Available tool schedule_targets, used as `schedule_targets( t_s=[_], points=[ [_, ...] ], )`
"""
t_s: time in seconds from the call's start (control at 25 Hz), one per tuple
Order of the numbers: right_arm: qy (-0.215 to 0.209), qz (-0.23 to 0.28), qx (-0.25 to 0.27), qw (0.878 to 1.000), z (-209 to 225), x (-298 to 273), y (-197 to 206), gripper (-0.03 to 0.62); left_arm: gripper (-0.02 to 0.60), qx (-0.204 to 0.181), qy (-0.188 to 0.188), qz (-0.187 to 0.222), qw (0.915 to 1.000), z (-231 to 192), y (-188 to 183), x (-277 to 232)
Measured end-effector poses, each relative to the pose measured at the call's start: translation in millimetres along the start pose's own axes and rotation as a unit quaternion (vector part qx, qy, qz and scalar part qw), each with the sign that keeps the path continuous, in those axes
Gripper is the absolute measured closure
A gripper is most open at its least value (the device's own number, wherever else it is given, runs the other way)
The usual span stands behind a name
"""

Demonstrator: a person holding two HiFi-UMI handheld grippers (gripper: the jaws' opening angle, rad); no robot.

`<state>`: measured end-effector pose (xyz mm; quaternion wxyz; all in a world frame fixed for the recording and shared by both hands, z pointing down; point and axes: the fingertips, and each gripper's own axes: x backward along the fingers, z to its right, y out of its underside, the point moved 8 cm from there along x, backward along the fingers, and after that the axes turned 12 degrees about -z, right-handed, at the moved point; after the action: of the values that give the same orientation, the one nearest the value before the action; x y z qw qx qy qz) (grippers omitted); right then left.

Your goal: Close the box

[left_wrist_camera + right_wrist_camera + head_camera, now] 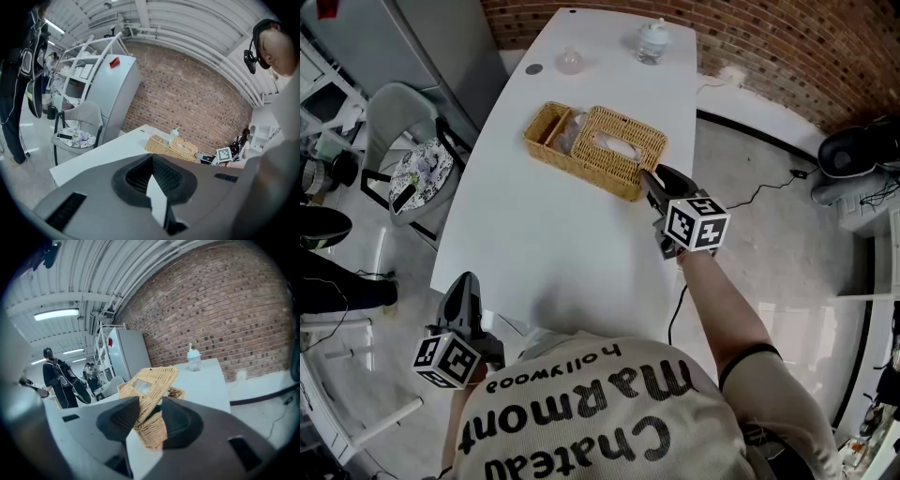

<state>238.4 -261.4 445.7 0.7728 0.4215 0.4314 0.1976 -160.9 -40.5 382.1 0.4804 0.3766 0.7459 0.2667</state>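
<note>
The right gripper (149,404) is pinching the near corner of the wicker lid (157,378) between its pads. The lid is covering the right part of the wicker box (581,169), which is sitting with its left end open on the white table (553,253). The left gripper (152,158) is hanging closed and empty off the table's near edge, well apart from the box.

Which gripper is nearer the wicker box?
Right. The right gripper clamps the wicker box at its near corner; the left gripper hangs off the near edge of the table, far away.
</note>
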Motion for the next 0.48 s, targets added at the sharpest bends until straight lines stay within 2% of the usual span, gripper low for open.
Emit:
schedule_targets(
  t_s=[0.48],
  points=[
    [0.002, 0.000, -0.022, 1.000, 3.4, -1.8, 3.1, 0.445, 0.581, -0.001, 0.003, 0.002, 1.0000, -5.1, 1.8, -3.6]
  ],
)
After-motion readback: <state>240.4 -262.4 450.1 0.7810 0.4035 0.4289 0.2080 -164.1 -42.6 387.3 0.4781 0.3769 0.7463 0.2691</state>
